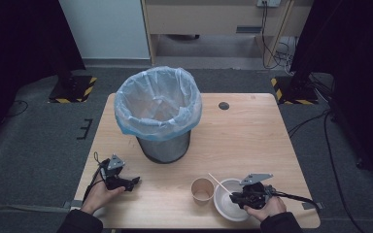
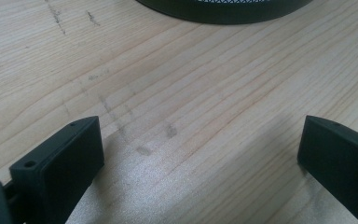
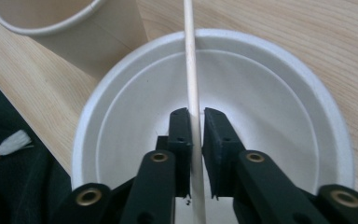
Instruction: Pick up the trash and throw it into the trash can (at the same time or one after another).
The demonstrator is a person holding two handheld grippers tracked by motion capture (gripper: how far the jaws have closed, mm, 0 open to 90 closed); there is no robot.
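A thin wooden stick (image 3: 189, 60) runs up over a white bowl (image 3: 270, 93), and my right gripper (image 3: 195, 126) is shut on it, pads pressing on both sides. In the high view that right gripper (image 1: 235, 196) hovers over the bowl (image 1: 223, 206) near the table's front right, with the stick (image 1: 218, 183) slanting toward the back left. A brown paper cup (image 1: 202, 189) stands upright just left of the bowl; its rim (image 3: 46, 23) shows at the upper left. My left gripper (image 1: 135, 182) rests at the front left, open (image 2: 200, 154) over bare wood.
A black mesh bin (image 1: 164, 145) lined with a pale blue bag (image 1: 158, 104) stands at the middle back of the wooden table (image 1: 252, 136); its base (image 2: 223, 9) lies just ahead of the left gripper. A dark round hole (image 1: 224, 106) marks the table's back.
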